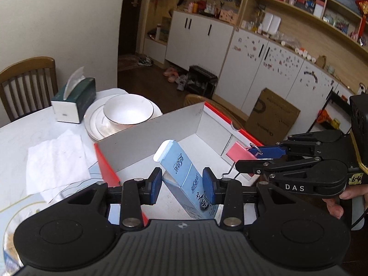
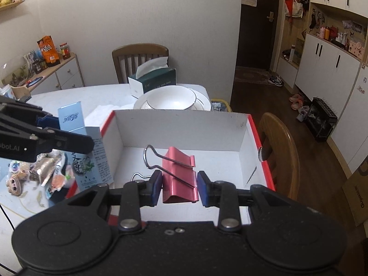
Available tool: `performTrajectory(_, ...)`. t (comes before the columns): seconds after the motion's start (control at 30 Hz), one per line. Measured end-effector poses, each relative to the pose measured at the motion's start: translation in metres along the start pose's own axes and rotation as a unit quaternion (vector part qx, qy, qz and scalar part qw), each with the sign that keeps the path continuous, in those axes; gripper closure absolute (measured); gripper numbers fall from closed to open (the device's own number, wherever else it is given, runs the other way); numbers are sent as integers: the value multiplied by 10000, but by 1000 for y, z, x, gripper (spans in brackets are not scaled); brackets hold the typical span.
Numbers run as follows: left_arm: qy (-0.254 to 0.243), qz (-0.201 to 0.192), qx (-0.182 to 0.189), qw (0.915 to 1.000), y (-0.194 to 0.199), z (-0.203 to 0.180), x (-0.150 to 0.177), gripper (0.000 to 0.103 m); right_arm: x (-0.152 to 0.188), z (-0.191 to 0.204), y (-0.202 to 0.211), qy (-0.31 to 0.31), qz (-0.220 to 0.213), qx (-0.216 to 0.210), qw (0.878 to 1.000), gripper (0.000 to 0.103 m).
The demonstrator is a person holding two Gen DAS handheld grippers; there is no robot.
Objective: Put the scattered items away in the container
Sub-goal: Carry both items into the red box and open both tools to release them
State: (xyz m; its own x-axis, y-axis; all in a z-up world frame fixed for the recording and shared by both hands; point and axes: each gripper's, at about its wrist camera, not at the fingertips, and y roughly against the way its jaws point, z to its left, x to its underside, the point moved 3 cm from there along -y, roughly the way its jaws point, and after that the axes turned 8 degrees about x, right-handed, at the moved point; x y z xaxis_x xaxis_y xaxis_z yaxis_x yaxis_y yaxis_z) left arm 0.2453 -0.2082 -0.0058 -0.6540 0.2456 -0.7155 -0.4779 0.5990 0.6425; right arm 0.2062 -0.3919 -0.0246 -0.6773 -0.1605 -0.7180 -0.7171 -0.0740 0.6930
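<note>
My left tongs (image 1: 181,184) clamp the blue carton (image 1: 184,174), right tongs (image 2: 179,187) clamp the pink binder clip (image 2: 179,174), both over the empty box (image 2: 184,124) (nothing dropped yet). Snack packets (image 2: 46,172) remain on the surface (image 2: 80,96).

We see the box (image 2: 128,128) floor bare toward its far wall and far right corner. Stacked plates (image 2: 204,102) crowd the table (image 2: 76,96) behind it; snack packets (image 2: 46,168) clutter the left edge.

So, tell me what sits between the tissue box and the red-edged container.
In both views, a white bowl on stacked plates sits between the tissue box and the container.
</note>
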Motion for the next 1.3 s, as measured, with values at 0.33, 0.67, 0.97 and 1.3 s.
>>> performTrajectory(0.33, -172, 718, -17, 9973, -62, 11, -16, 66, -6, -15, -39, 126, 306, 17, 9995, 71)
performTrajectory(0.67, -346, 1521, 48, 9877, -120, 19, -14, 66, -9, -16, -79, 318, 681, -89, 9971, 71)
performTrajectory(0.97, -331, 2129, 50, 9765, -157, 32, -4, 66, 0, -15, -110, 498, 1145, -193, 9920, 71)
performTrajectory(1.3, -206, 2581, -14, 9659, -182, 44, 1, 66, 9, -10, -130, 770, 1641, -147, 9833, 71)
